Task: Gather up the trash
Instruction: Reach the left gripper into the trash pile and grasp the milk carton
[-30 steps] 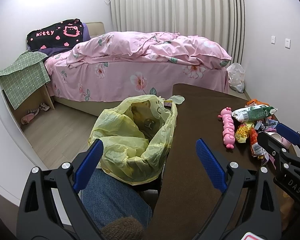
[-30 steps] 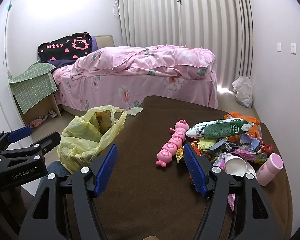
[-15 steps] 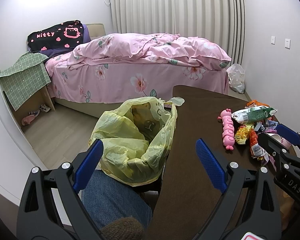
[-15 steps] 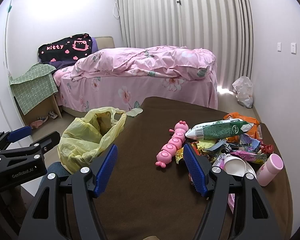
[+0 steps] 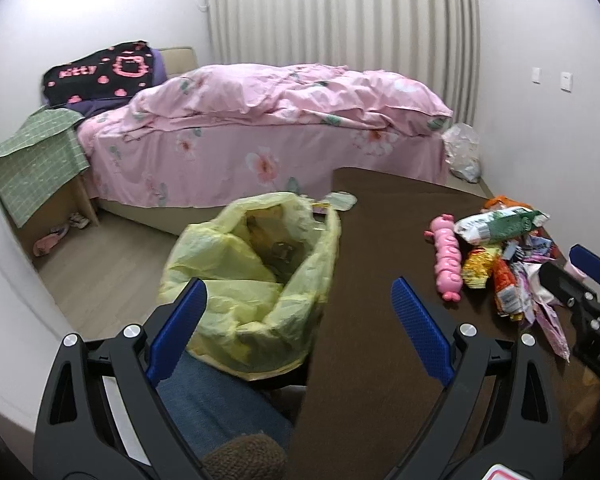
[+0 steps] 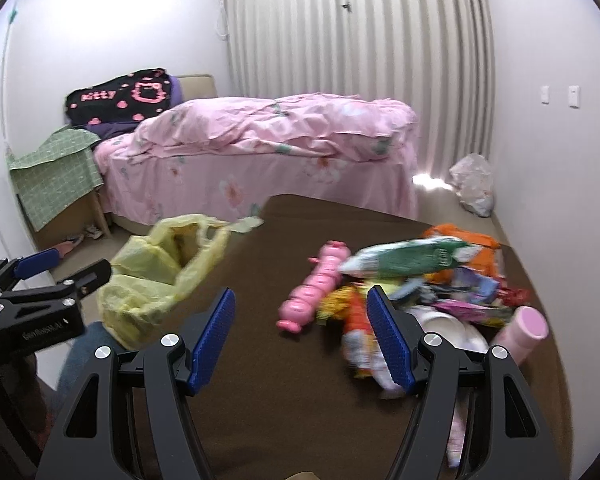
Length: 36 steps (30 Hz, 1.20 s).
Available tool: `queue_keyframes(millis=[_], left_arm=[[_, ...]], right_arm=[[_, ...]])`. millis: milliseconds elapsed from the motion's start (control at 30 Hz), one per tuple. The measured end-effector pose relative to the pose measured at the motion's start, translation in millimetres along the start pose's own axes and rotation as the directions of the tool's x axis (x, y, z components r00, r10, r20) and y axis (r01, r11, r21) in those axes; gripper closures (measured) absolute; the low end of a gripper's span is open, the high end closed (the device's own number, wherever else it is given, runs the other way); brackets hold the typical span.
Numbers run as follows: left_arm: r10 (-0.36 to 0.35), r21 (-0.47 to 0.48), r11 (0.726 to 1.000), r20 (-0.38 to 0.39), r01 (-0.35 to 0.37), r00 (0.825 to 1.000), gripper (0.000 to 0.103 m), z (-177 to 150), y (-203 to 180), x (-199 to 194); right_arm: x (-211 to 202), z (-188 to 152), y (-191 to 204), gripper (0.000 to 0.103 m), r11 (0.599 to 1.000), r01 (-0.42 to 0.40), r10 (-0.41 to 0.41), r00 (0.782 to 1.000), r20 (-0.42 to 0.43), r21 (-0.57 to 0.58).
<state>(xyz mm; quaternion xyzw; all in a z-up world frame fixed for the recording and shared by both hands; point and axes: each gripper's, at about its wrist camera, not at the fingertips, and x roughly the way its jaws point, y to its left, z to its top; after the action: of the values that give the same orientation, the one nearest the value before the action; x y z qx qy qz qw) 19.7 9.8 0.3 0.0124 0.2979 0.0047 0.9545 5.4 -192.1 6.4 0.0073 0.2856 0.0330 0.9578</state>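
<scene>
Both the left tongs point(image 5: 296, 320) and the right tongs point(image 6: 302, 336) are wide open and hold nothing. The trash point(image 6: 432, 292) lies in a heap on the right part of the table point(image 6: 260, 360), and the bag point(image 5: 256, 276) hangs open at its left edge. I think the right tongs should go low to one wrapper at the near edge of the heap and close on it alone, without pushing the pink toy point(image 6: 316, 288).
</scene>
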Motion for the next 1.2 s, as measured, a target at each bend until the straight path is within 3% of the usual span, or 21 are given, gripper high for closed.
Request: queue_keyframes(millis=[200, 300, 367, 500, 567, 600, 633, 700, 733, 867, 933, 1000, 1067, 1200], left_arm=[[-0.168, 0.090, 0.982, -0.007, 0.168, 0.986, 0.014, 4.4, -40.8, 27.9], [-0.270, 0.128, 0.954, -0.023, 0.271, 0.963, 0.013, 8.9, -67.4, 42.7], [-0.345, 0.152, 0.925, -0.051, 0.348, 0.937, 0.009, 12.7, -87.5, 54.2], [-0.457, 0.205, 0.860, -0.099, 0.467, 0.884, 0.009, 23.6, -126.7, 75.5], [-0.519, 0.249, 0.810, -0.118, 0.531, 0.847, 0.009, 33.9, -147.1, 85.7], [-0.550, 0.275, 0.782, -0.116, 0.559, 0.827, 0.009, 40.8, -156.5, 89.3], [-0.592, 0.309, 0.737, -0.137, 0.601, 0.795, 0.009, 50.3, -169.8, 95.9], [-0.642, 0.347, 0.650, -0.225, 0.676, 0.733, 0.009, 66.9, -194.7, 115.1], [-0.642, 0.356, 0.622, -0.277, 0.697, 0.715, 0.009, 77.1, -210.5, 131.9], [-0.607, 0.309, 0.632, -0.371, 0.710, 0.702, 0.009, 100.4, -241.2, 192.4], [-0.596, 0.246, 0.642, -0.437, 0.726, 0.674, 0.010, 103.5, -247.1, 221.4], [-0.593, 0.174, 0.634, -0.515, 0.753, 0.619, 0.011, 99.9, -248.2, 242.0], [-0.592, 0.153, 0.630, -0.539, 0.761, 0.599, 0.014, 93.4, -244.0, 244.1], [-0.603, 0.184, 0.577, -0.561, 0.796, 0.567, 0.014, 73.0, -232.8, 214.8]], right_arm=[[-0.9, -15.6, -61.5, 0.038, 0.991, 0.122, -0.121, 0.992, -0.024, 0.055], [-2.4, -25.9, -92.9, 0.038, 0.982, 0.172, -0.170, 0.985, -0.035, 0.073], [-2.0, -32.7, -110.2, 0.038, 0.981, 0.178, -0.175, 0.984, -0.047, 0.082], [0.0, -44.8, -129.6, 0.038, 0.977, 0.199, -0.194, 0.979, -0.062, 0.080], [3.3, -51.4, -135.2, 0.038, 0.975, 0.207, -0.201, 0.977, -0.069, 0.081], [4.3, -53.6, -137.3, 0.038, 0.976, 0.202, -0.196, 0.978, -0.072, 0.084], [7.8, -56.4, -139.2, 0.038, 0.978, 0.190, -0.183, 0.980, -0.081, 0.090], [11.9, -60.5, -141.9, 0.038, 0.981, 0.173, -0.164, 0.982, -0.092, 0.092], [14.0, -62.2, -141.6, 0.038, 0.983, 0.163, -0.154, 0.983, -0.095, 0.089], [11.7, -68.5, -138.6, 0.038, 0.987, 0.149, -0.143, 0.985, -0.094, 0.063], [12.4, -71.1, -140.7, 0.038, 0.988, 0.141, -0.135, 0.986, -0.100, 0.056], [13.6, -73.4, -143.9, 0.038, 0.989, 0.133, -0.126, 0.986, -0.110, 0.059], [13.7, -75.6, -149.4, 0.038, 0.989, 0.127, -0.118, 0.986, -0.115, 0.078], [20.7, -78.3, -155.8, 0.038, 0.986, 0.124, -0.108, 0.985, -0.132, 0.116]])
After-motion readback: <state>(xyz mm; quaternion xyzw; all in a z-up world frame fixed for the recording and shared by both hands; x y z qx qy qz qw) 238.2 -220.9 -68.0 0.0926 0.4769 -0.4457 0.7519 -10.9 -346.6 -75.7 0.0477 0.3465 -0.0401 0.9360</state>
